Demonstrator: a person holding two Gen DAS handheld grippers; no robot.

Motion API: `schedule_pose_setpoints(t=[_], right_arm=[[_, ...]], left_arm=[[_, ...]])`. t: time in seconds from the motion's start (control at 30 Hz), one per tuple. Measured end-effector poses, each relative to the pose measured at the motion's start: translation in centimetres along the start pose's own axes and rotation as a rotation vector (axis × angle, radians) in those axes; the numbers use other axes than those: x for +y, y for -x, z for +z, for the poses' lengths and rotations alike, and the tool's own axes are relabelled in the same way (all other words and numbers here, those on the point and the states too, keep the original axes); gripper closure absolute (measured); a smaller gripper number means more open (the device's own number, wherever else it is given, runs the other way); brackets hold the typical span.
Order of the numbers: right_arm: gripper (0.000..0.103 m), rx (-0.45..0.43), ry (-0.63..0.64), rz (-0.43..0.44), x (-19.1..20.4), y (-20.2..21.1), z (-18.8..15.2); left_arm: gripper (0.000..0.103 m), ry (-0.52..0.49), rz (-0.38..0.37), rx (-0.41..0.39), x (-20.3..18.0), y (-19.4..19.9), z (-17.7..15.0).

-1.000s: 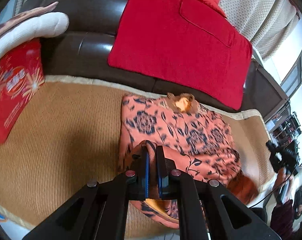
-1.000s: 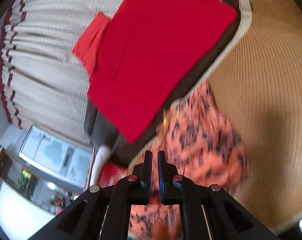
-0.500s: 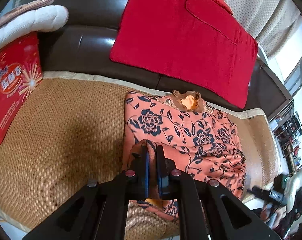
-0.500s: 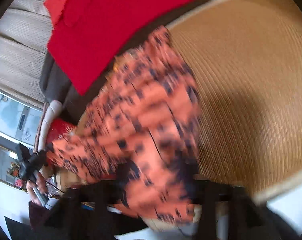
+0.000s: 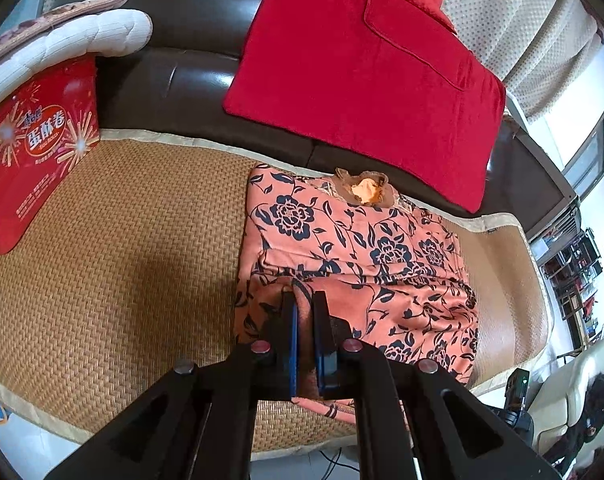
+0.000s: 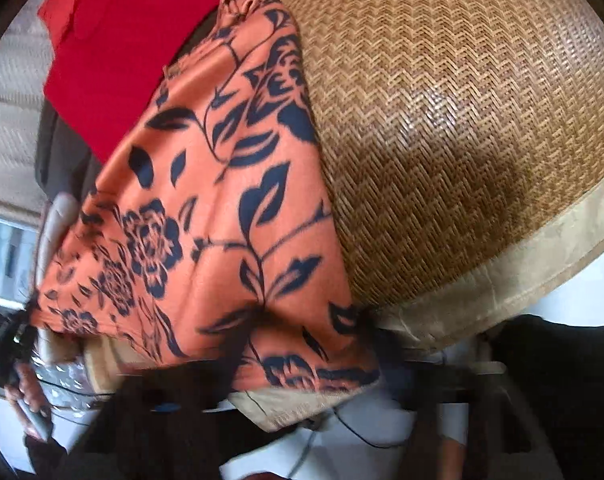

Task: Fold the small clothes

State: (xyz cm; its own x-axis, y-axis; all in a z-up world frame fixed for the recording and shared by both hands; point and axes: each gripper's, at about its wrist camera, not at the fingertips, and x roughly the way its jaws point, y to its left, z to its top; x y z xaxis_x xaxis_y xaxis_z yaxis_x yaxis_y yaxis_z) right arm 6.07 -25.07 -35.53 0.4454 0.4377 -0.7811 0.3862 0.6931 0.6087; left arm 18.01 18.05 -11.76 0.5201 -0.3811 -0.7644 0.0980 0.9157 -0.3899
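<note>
Fabric of the floral orange garment now lies folded over itself on the woven mat, where before it lay flatter. Left tongs stay clamped on its near fold. Right tongs, blurred at the frame bottom, have just closed, on what I cannot tell. Bare mat lies left; the garment's near hem overhangs the mat edge.
</note>
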Motion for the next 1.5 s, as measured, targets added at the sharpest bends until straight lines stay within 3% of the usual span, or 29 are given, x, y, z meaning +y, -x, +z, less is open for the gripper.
schedule_pose_setpoints(t=[0.13,0.23,0.43,0.6,0.7,0.83,1.0,1.13,1.27,1.3,1.37,1.4,1.43,1.47,1.5], right_arm=[[0.097,0.008,0.054,0.076,1.4,2.0,-0.5],[0.097,-0.024,0.071,0.213,2.9,4.7,0.1],[0.097,-0.16,0.12,0.363,7.3,10.5,5.7],[0.097,-0.305,0.114,0.331,10.4,13.6,13.5],[0.097,-0.366,0.084,0.31,11.4,13.3,18.2],[0.097,-0.39,-0.017,0.256,10.7,9.1,26.2],[0.097,-0.327,-0.121,0.194,8.5,1.4,33.0],[0.093,-0.233,-0.233,0.261,5.5,-4.2,35.7],[0.092,-0.211,-0.221,0.298,4.4,-5.3,36.4],[0.088,-0.217,-0.196,0.305,4.4,-5.0,36.2],[0.065,-0.263,-0.147,0.298,4.6,-3.6,35.3],[0.034,-0.29,-0.124,0.288,4.9,-2.7,34.7],[0.02,-0.34,-0.102,0.288,5.2,-1.4,33.7],[0.021,-0.379,-0.09,0.295,5.4,-0.6,33.0],[0.02,-0.411,-0.068,0.298,6.0,0.2,32.3]], left_arm=[[0.096,-0.013,0.006,0.003,0.2,0.7,-0.1],[0.096,-0.027,0.01,0.006,0.3,0.9,0.1],[0.096,-0.041,0.015,0.016,0.4,0.3,1.6],[0.096,-0.058,0.031,0.028,0.2,-2.0,4.3],[0.096,-0.062,0.044,0.038,0.4,-4.7,6.8],[0.096,-0.043,0.039,0.095,1.3,-10.1,10.2],[0.096,0.013,0.095,0.162,3.6,-18.5,14.3],[0.096,0.088,0.106,0.157,6.1,-21.4,15.4],[0.096,0.129,0.096,0.134,7.9,-21.0,14.4],[0.096,0.141,0.073,0.104,8.1,-19.8,13.8],[0.091,0.159,0.061,0.071,8.1,-18.1,12.9],[0.086,0.176,0.06,0.053,8.1,-17.1,12.2],[0.069,0.19,0.059,0.035,7.9,-16.1,11.4],[0.051,0.196,0.054,0.019,7.4,-15.1,10.4],[0.046,0.193,0.055,0.015,6.8,-14.5,9.5]])
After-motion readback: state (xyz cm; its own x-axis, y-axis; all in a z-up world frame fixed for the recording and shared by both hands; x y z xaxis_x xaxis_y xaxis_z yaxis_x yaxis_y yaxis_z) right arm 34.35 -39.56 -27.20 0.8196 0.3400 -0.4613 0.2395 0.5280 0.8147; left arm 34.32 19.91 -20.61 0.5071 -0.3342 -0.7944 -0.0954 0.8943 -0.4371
